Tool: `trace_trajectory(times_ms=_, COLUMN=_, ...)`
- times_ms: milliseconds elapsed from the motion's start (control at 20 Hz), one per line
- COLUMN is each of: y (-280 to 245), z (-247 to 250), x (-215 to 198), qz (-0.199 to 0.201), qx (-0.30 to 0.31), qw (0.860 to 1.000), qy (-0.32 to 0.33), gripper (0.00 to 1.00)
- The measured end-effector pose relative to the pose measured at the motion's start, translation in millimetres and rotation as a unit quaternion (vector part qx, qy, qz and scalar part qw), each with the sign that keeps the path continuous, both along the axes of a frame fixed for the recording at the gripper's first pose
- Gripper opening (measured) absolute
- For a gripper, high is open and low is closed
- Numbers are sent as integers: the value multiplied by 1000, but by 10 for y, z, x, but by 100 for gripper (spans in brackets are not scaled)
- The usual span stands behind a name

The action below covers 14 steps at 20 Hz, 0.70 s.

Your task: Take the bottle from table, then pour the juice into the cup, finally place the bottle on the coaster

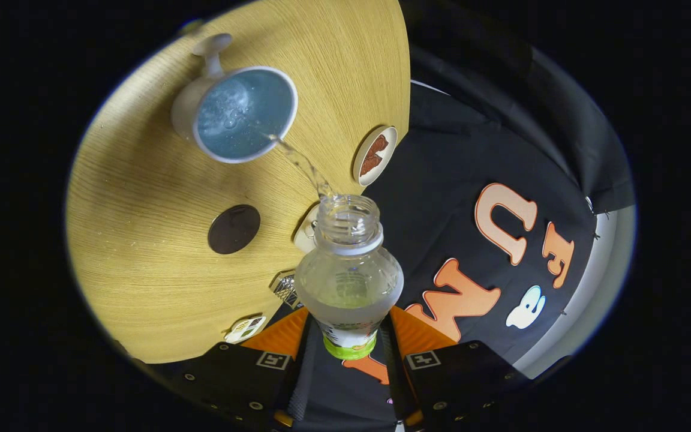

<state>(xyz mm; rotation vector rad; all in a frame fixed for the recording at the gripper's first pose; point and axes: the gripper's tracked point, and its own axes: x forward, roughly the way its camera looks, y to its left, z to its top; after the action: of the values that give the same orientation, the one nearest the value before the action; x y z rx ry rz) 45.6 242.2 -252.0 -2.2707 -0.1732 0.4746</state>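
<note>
The tongs (348, 336) clamp the tilted bottle (348, 279) by its lower body, pouring a stream into the cup (243, 114) on the worktop (141, 240); next it likely needs righting and carrying to the dark coaster (234, 228).

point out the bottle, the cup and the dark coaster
bottle (348, 282): gripper view, clear body, held between the tongs (348, 354)
cup (245, 114): gripper view, liquid inside the rim
dark coaster (234, 228): gripper view, its centre

Bottle (348, 270) sits clamped between the fingers of the gripper (348, 348), mouth aimed far toward the cup (234, 114) on the table (141, 252); dark coaster (234, 228) lies nearer, between cup and fingers; another coaster (375, 155) lies right of the cup
</note>
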Motion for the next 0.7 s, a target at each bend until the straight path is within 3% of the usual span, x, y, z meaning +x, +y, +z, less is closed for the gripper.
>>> trace_trajectory(times_ms=700, y=72, z=27, x=14, qz=14, qx=-24, qw=1000, qy=-1, gripper=55)
